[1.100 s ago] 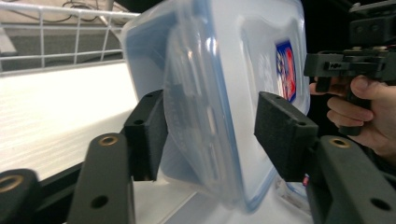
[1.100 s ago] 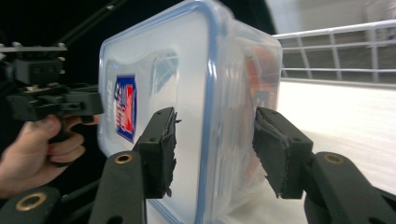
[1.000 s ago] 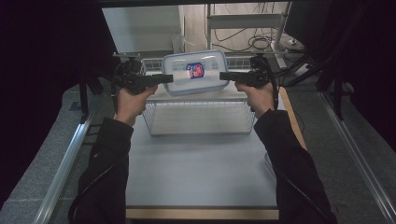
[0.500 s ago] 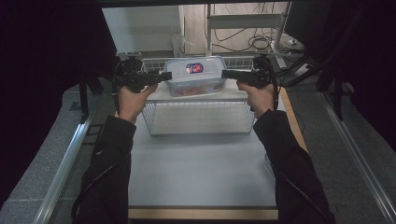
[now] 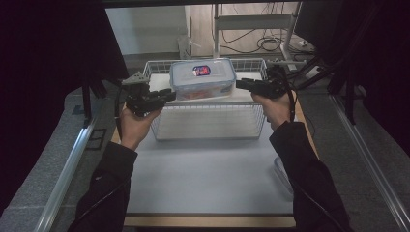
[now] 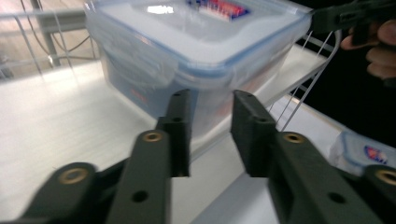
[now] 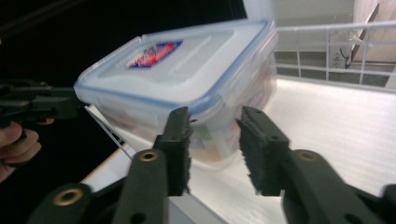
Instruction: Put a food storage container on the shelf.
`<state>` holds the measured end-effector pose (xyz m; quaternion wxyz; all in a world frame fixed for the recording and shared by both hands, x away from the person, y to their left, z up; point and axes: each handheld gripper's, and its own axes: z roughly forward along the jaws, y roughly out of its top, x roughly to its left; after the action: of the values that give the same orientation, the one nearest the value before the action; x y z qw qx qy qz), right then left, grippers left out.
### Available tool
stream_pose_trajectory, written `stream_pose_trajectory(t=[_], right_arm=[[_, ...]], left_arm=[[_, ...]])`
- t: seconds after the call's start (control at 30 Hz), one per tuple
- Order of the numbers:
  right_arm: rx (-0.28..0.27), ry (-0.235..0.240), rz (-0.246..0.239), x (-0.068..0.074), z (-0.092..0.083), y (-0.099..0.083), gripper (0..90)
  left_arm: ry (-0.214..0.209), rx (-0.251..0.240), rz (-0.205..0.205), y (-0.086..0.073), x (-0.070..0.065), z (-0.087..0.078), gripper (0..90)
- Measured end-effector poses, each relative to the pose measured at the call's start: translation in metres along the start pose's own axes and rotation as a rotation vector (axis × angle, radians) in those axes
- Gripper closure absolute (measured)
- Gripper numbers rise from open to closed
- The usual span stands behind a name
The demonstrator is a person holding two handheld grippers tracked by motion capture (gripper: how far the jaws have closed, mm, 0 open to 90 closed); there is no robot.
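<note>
a lidded plastic food container (image 5: 203,79) is seen resting in the wire basket (image 5: 209,123), long axis running between the claws. the left claw (image 5: 167,95) and right claw (image 5: 240,84), both just narrowed, stand empty beside its ends, about equally near.

White surface (image 5: 208,179) fills lower centre of the high view, pale wood edge along its bottom. Second lidded clear container (image 5: 282,175) lies at right edge of surface, lower right; also at right edge of left gripper view, red-blue label on lid. Metal rail (image 5: 65,179) runs diagonally at lower left. White metal rack frame (image 5: 254,21) top centre, black cables (image 5: 270,44) on floor behind it. Dark curtain (image 5: 48,58) at upper left.
</note>
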<state>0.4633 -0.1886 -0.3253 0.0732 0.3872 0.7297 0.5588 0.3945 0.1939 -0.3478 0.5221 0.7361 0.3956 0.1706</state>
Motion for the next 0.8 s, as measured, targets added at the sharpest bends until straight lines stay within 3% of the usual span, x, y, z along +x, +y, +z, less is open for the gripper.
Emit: stream_pose_trajectory(t=[0.23, 0.43, 0.63, 0.8], right_arm=[[0.045, -0.043, -0.078, 0.011, 0.008, -0.007, 67.3], [0.037, -0.061, -0.078, 0.012, 0.012, -0.008, 68.0], [0.031, -0.08, -0.111, 0.016, 0.008, -0.01, 66.6], [0.024, -0.078, -0.129, 0.021, 0.004, -0.013, 57.6]], left_arm=[[0.028, 0.023, -0.047, 0.002, 0.008, 0.013, 76.2], [0.028, 0.016, -0.076, 0.004, 0.013, 0.017, 76.5], [0.026, 0.004, -0.054, 0.001, 0.009, 0.012, 70.7], [0.037, 0.001, -0.031, -0.005, 0.002, 0.007, 58.6]])
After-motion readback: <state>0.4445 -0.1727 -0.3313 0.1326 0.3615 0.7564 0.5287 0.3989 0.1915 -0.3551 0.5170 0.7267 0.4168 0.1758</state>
